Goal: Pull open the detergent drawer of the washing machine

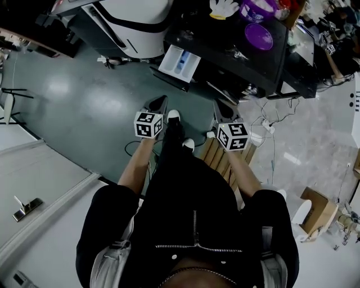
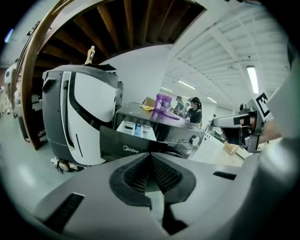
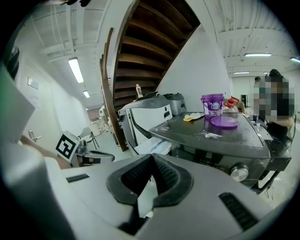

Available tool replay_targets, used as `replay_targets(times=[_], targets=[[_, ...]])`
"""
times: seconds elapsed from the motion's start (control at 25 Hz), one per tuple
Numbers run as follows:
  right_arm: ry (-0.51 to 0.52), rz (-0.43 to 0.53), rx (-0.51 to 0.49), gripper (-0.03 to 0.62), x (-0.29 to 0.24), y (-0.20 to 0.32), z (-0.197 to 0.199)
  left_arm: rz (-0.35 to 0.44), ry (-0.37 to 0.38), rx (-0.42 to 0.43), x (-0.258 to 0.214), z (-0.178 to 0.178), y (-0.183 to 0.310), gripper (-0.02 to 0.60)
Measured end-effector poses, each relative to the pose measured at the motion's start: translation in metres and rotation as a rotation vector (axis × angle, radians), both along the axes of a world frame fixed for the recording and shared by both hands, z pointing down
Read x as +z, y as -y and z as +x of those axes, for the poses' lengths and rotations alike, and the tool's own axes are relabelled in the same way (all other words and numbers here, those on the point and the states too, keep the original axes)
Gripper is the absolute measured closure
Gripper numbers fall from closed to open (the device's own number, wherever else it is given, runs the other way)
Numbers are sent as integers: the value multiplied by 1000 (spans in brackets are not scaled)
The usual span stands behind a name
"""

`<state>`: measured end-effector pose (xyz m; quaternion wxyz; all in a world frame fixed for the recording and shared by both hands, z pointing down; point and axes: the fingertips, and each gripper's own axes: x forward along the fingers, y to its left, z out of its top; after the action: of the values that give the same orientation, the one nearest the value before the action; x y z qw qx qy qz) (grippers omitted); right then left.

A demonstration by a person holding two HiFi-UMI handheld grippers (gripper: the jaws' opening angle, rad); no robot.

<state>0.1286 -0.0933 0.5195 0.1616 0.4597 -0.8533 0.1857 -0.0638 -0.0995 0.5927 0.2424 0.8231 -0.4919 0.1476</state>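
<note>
**Washer with drawer out; both grippers shut and empty**

- Washer [image 1: 236, 53]: dark, front-loading, knob on its front panel. It is the reference for every entry below.
- Drawer [image 1: 179, 62]: white inside with a blue compartment. It stands pulled well out of the washer's front, at the upper corner nearest the white unit. Its dark face plate hangs at the outer end. Neither gripper touches it.
- Left gripper [image 2: 151, 158]: held in front of the washer, level with the drawer but apart from it. The jaws are closed tip to tip with nothing between them.
- Right gripper [image 3: 151, 158]: held in front of the washer, on the knob side. The jaws are closed, their tips meeting, and hold nothing.
- Bucket [image 3: 213, 104]: purple, upright on the washer's top, toward the back.
- Lid [image 1: 259, 36]: purple, flat on the washer's top, just in front of the bucket.
- Glove [image 1: 224, 7]: pale, on the washer's top beside the bucket.
- White unit [image 2: 82, 119]: a rounded white and grey body standing just beside the washer, on the drawer side.
- Stairs [image 3: 150, 47]: wooden, rising behind the washer and the white unit.
- Floor [image 1: 84, 107]: grey-green in front of the washer.
</note>
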Motion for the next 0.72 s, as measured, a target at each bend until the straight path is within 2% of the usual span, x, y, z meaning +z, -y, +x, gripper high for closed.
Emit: replay_targets(times=[0.2, 0.44, 0.72], targets=[[-12, 58, -21, 588, -21, 1, 5, 98, 53, 15, -45, 4, -7, 560], [4, 163, -31, 588, -65, -4, 7, 215, 64, 0, -106, 9, -16, 561], [34, 233, -26, 589, -100, -10, 15, 337, 96, 33, -170, 21, -19, 560]])
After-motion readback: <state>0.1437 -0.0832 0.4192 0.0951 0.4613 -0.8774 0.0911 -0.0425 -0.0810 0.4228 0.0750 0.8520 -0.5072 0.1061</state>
